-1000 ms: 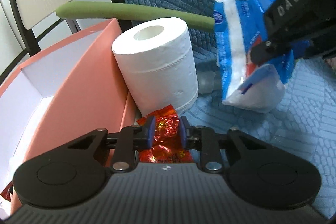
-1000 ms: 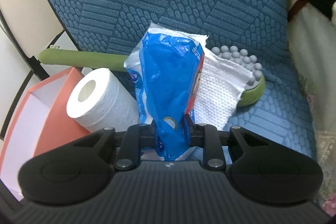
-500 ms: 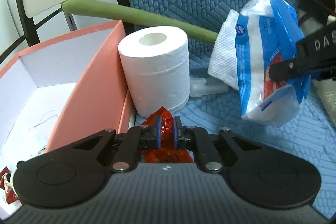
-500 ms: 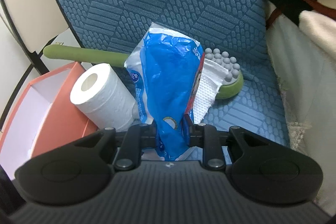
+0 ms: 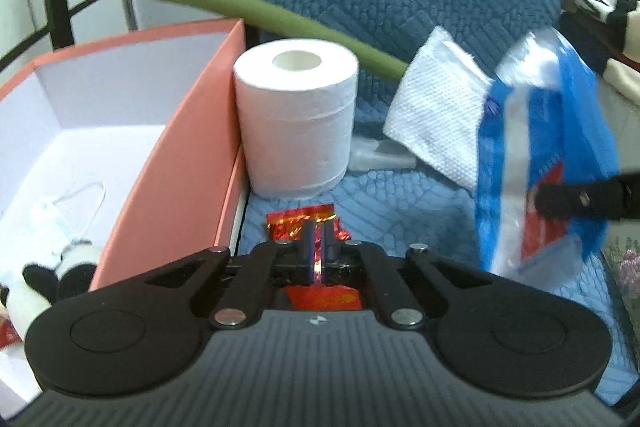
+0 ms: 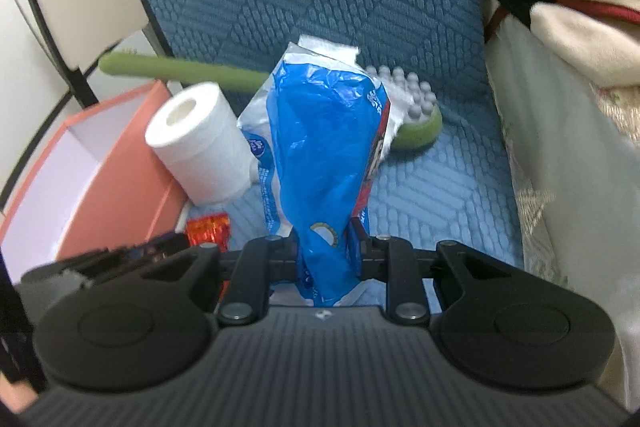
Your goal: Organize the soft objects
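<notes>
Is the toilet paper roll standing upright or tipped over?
Upright: the toilet paper roll stands on end beside the box, core hole facing up.

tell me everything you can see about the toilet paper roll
The toilet paper roll is white, nearly full and embossed, with an open cardboard core on top. It stands upright on the blue quilted cushion, right beside the orange box; whether they touch is unclear. No gripper holds it. A green foam stick passes behind it.
</notes>
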`<act>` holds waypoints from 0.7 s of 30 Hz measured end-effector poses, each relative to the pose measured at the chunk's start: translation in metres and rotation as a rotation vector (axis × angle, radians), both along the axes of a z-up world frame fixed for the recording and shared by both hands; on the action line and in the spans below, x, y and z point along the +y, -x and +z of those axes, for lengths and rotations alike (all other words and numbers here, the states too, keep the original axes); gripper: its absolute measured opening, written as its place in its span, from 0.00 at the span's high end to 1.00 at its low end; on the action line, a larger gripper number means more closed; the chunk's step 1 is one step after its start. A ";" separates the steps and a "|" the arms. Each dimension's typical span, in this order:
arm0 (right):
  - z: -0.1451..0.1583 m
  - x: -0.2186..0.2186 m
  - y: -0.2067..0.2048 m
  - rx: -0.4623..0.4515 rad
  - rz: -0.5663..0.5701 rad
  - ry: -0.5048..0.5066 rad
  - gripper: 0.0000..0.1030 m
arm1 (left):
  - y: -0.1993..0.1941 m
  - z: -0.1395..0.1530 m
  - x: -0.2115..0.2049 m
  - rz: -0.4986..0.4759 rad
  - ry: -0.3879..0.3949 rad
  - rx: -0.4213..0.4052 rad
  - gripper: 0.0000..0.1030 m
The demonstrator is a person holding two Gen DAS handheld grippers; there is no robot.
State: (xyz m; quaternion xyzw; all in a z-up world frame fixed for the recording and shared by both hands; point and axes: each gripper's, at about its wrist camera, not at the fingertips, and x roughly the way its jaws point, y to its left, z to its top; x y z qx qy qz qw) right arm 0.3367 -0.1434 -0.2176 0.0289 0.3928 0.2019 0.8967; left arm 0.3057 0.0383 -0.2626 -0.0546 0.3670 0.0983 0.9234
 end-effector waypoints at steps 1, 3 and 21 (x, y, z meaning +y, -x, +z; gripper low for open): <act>-0.002 0.001 0.000 0.004 0.002 0.009 0.76 | 0.000 -0.001 -0.002 -0.002 -0.021 -0.001 0.95; -0.006 0.001 0.001 0.010 0.008 0.018 0.76 | 0.000 -0.003 -0.008 -0.010 -0.069 -0.014 0.65; -0.014 -0.005 -0.015 0.042 -0.003 -0.006 0.76 | -0.018 -0.027 -0.027 0.136 -0.084 0.019 0.30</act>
